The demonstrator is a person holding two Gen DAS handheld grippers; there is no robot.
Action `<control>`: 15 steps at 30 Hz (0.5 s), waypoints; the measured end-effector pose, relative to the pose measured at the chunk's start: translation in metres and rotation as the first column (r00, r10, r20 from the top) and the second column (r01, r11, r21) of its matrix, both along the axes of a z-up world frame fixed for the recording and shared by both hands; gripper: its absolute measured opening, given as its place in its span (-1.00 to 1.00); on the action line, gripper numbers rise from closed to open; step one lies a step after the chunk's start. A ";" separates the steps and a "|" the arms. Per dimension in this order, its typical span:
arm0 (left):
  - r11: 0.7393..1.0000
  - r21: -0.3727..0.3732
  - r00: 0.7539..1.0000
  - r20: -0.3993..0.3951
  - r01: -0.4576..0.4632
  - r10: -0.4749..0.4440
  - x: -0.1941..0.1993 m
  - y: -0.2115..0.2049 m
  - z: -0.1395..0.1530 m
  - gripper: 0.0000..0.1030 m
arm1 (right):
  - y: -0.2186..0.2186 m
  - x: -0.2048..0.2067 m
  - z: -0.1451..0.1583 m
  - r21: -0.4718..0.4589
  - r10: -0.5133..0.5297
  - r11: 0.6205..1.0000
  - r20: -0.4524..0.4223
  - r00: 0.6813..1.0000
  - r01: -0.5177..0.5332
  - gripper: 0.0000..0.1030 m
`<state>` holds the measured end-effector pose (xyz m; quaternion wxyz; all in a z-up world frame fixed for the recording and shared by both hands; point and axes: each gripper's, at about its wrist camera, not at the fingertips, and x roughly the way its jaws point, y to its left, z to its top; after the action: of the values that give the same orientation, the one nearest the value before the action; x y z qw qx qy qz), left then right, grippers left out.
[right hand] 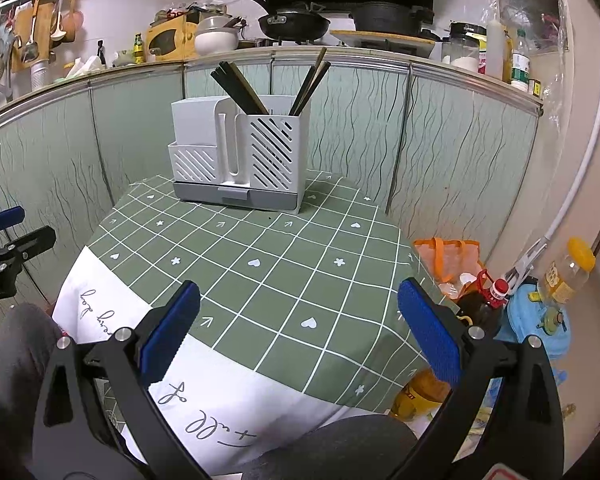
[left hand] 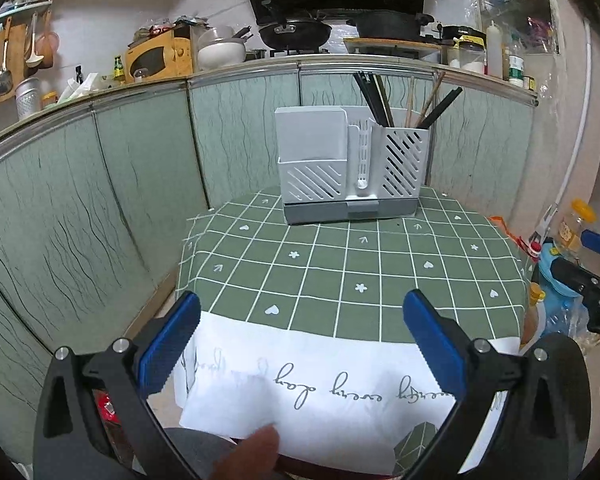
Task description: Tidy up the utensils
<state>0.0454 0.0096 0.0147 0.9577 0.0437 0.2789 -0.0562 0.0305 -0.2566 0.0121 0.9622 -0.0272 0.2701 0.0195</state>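
Standing at the table's far edge

The utensil holder is sitting there, chopsticks leaning in its right compartment, the left one looking bare. Left gripper and right gripper are hovering wide apart, gripping nothing.

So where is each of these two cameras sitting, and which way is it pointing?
Left wrist: rides the open left gripper, facing the white utensil holder across the green checked tablecloth; the right gripper shows at the right edge.
Right wrist: rides the open right gripper, more rightward, facing the same holder.
Shared: holder, chopsticks, tablecloth.
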 end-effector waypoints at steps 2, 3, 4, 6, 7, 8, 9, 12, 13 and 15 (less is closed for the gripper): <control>1.000 -0.007 1.000 -0.008 -0.006 0.006 0.000 0.001 -0.001 0.93 | 0.000 0.000 -0.001 0.004 -0.001 1.000 -0.003 1.000 0.001 0.84; 1.000 -0.012 1.000 -0.012 -0.008 0.008 0.001 0.001 -0.002 0.93 | 0.000 0.000 -0.001 0.004 -0.002 1.000 -0.004 1.000 0.002 0.84; 1.000 -0.016 1.000 -0.014 -0.012 0.012 0.001 0.002 -0.002 0.93 | 0.000 0.001 -0.001 0.005 -0.001 1.000 -0.005 1.000 0.001 0.84; 1.000 -0.027 1.000 -0.013 -0.015 0.015 0.001 0.004 -0.003 0.93 | 0.000 0.001 -0.002 0.004 -0.001 1.000 -0.006 1.000 0.001 0.84; 0.999 -0.029 1.000 -0.016 -0.016 0.016 0.002 0.004 -0.003 0.93 | 0.000 0.001 -0.002 0.004 0.000 1.000 -0.006 1.000 0.001 0.84; 0.999 -0.029 1.000 -0.018 -0.017 0.017 0.002 0.004 -0.003 0.93 | 0.000 0.001 -0.002 0.004 -0.001 1.000 -0.007 1.000 0.001 0.84; 0.999 -0.030 1.000 -0.018 -0.015 0.014 0.002 0.005 -0.004 0.93 | 0.000 0.001 -0.003 0.005 -0.001 1.000 -0.006 1.000 0.001 0.84; 1.000 -0.025 1.000 -0.018 -0.017 0.016 0.002 0.005 -0.004 0.93 | 0.000 0.001 -0.003 0.005 -0.002 1.000 -0.008 1.000 0.002 0.84; 1.000 -0.024 1.000 -0.018 -0.016 0.016 0.002 0.005 -0.004 0.93 | 0.001 0.001 -0.004 0.006 -0.001 1.000 -0.009 1.000 0.001 0.84; 1.000 -0.020 1.000 -0.018 -0.020 0.020 0.002 0.005 -0.004 0.93 | 0.001 0.002 -0.004 0.005 -0.002 1.000 -0.010 1.000 0.002 0.84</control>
<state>0.0476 0.0146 0.0102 0.9560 0.0306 0.2874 -0.0499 0.0320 -0.2558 0.0082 0.9609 -0.0246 0.2750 0.0195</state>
